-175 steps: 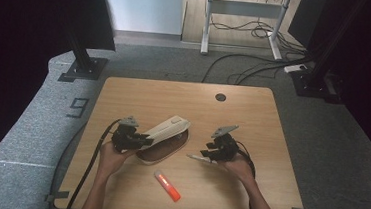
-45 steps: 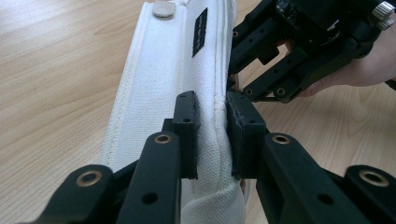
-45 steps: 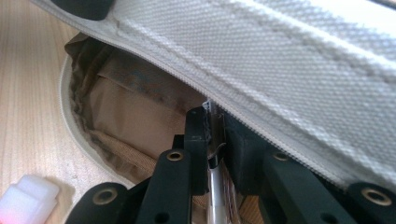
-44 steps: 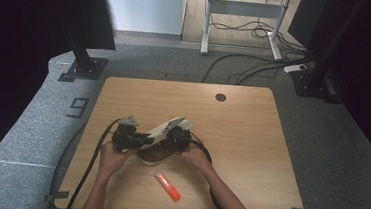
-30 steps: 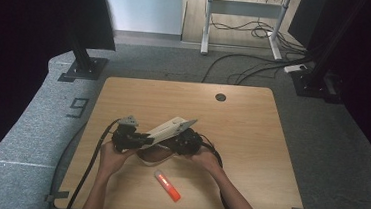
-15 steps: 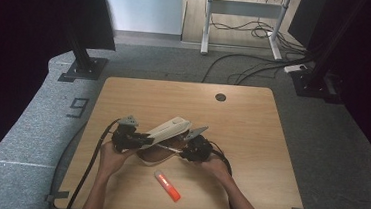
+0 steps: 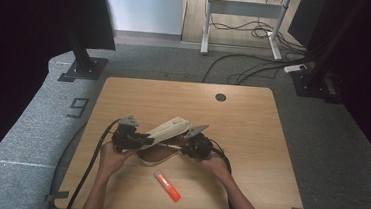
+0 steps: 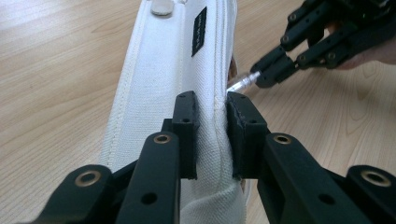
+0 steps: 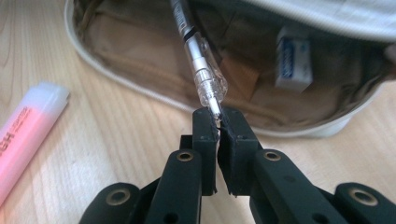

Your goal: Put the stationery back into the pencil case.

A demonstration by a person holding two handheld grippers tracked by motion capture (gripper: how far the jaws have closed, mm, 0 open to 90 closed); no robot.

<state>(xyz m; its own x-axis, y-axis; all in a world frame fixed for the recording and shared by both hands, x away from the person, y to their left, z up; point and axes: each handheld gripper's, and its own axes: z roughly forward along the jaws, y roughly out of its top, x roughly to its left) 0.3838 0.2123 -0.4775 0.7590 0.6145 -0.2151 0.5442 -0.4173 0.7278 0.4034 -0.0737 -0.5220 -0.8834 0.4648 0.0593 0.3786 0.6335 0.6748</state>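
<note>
A white fabric pencil case (image 7: 169, 128) lies open on the wooden table (image 7: 252, 120). Its flap (image 8: 163, 70) is lifted, and my left gripper (image 8: 212, 126) is shut on the flap's seam edge. My right gripper (image 9: 217, 119) is shut on the clear tip of a pen (image 9: 198, 56), and its jaws have just closed further on it. The pen's dark barrel reaches into the brown lining of the case (image 9: 140, 65). In the high view the left gripper (image 7: 145, 140) and right gripper (image 7: 182, 147) face each other across the case.
An orange highlighter (image 7: 167, 185) lies on the table in front of the case, also seen as a pink body (image 9: 23, 135) to the left of the right gripper. A small white eraser (image 9: 292, 58) sits inside the case. A round cable hole (image 7: 220, 96) marks the far side.
The right gripper came in from the right to the case's opening, then edged back a little to the right. The left gripper has kept still with the flap raised.
</note>
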